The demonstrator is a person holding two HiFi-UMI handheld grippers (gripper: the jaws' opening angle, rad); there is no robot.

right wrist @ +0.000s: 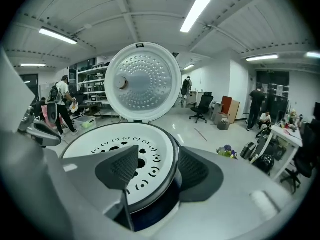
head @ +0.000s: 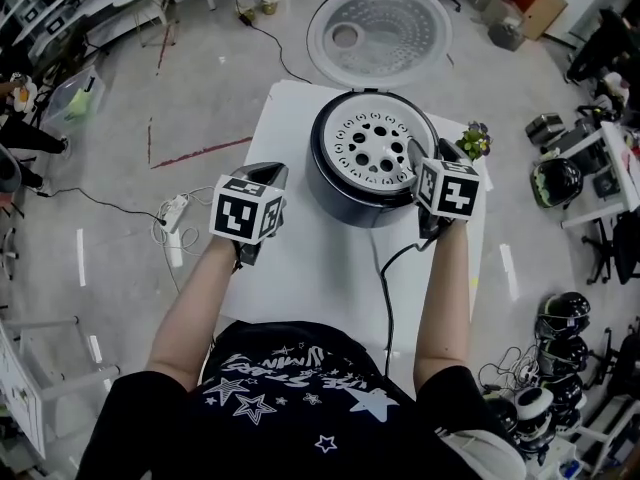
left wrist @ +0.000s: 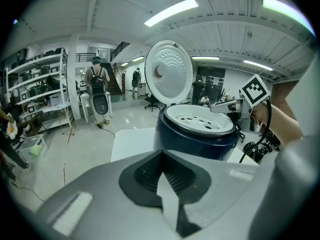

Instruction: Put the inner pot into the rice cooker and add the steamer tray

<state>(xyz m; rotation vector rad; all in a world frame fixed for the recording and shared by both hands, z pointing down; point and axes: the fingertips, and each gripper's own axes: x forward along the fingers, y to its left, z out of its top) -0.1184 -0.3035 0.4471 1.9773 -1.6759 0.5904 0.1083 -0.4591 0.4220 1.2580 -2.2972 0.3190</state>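
Tray sat in the cooker
The left gripper was squeezed shut with nothing in it, over the white table. The white steamer tray lay inside the blue rice cooker. The right gripper was spread wide around the tray's right edge, not squeezing.

Head view looks down; gripper views face the rice cooker.
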